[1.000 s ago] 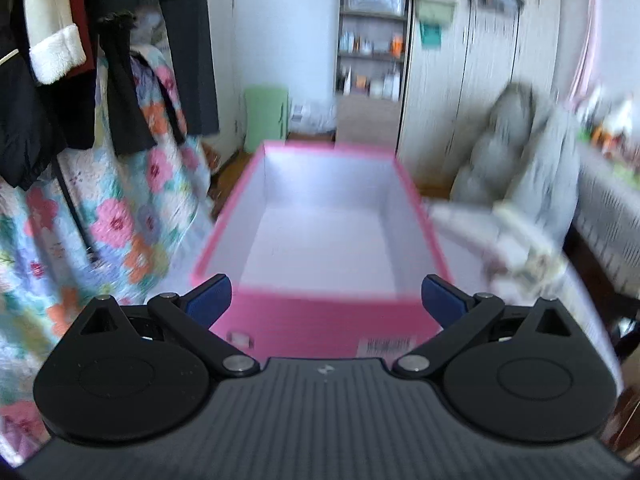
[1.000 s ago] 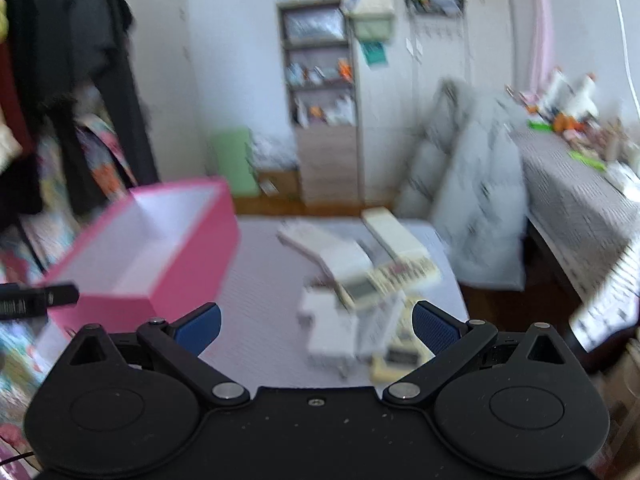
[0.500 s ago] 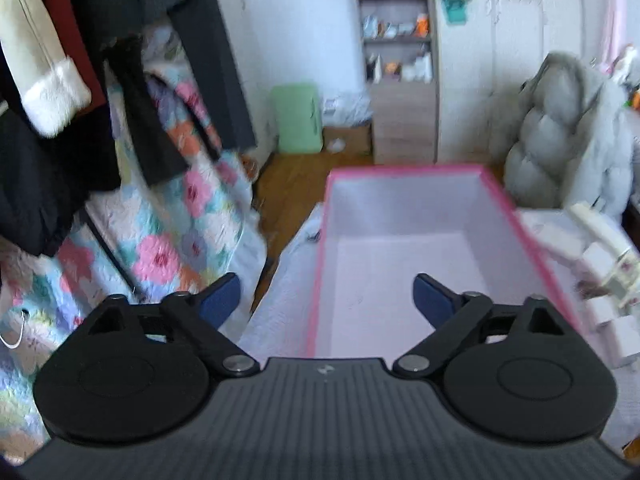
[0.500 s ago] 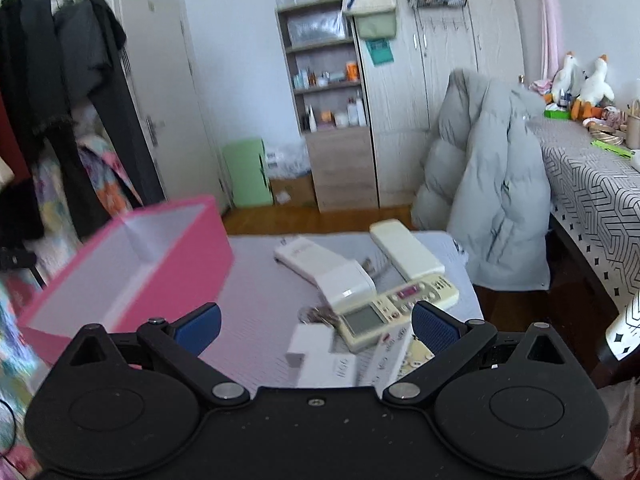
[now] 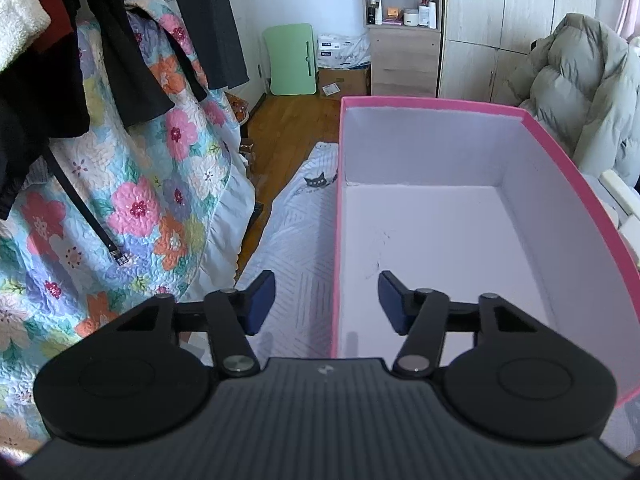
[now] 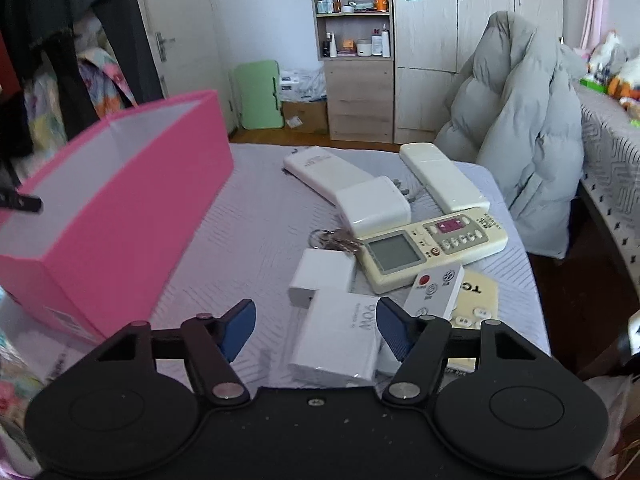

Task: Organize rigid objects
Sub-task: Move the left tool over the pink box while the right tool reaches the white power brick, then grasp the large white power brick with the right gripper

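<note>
An empty pink box (image 5: 560, 152) with a pale inside stands on the table; it also shows in the right wrist view (image 6: 132, 204) at the left. My left gripper (image 5: 326, 302) is open, straddling the box's near left wall. My right gripper (image 6: 316, 330) is open just above a white charger block (image 6: 340, 338). Beyond it lie a smaller white adapter (image 6: 322, 274), a large cream remote with a screen (image 6: 432, 246), a small white remote (image 6: 434, 290), a keyring (image 6: 334, 238), and two more white remotes (image 6: 324, 170).
A quilted lilac cloth (image 6: 256, 220) covers the table. A grey puffer coat (image 6: 528, 120) hangs on a chair at the right. A floral quilt (image 5: 132, 184) and dark clothes hang at the left. Shelves and cupboards stand behind.
My left gripper has swung left and come down over the box's left wall. My right gripper has moved forward and lower toward the white charger block. The box has not moved.
</note>
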`<state>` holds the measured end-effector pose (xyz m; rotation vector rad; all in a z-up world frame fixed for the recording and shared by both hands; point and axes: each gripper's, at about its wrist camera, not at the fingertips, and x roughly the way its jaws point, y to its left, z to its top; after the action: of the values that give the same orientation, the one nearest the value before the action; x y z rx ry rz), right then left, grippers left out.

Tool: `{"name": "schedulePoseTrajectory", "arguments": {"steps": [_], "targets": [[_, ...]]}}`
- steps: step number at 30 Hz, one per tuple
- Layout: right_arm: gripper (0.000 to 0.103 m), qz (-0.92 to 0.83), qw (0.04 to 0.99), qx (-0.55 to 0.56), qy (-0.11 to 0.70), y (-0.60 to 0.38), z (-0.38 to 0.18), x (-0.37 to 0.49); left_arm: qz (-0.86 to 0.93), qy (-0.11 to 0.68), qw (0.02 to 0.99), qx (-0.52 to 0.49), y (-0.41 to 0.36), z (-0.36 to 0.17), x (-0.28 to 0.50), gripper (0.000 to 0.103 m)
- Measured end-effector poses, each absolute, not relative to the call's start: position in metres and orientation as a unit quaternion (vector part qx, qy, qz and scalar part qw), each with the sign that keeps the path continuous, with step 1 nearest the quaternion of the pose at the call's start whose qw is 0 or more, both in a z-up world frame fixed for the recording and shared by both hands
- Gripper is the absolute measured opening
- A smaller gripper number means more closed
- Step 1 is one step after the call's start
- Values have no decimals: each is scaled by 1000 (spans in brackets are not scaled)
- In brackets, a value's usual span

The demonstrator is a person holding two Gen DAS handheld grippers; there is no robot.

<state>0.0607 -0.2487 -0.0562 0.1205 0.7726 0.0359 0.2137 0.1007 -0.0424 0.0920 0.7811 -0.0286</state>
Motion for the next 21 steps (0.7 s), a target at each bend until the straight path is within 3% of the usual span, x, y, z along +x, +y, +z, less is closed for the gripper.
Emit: {"name": "schedulePoseTrajectory", "arguments": {"steps": [4, 8, 10, 21], "targets": [[71, 7, 916, 61, 395, -250, -60, 69, -19, 378, 924, 52, 98, -41, 225, 37], [72, 3, 910, 79, 408, -254, -66, 75, -3, 384, 921, 65, 93, -46, 237, 36], [72, 0, 909, 73, 411, -253, -69, 76, 0, 388, 919, 67, 92, -53, 235, 20], [59, -3, 898, 48, 437, -250, -77, 86, -16, 367, 929, 43, 95, -53, 230, 7]]}}
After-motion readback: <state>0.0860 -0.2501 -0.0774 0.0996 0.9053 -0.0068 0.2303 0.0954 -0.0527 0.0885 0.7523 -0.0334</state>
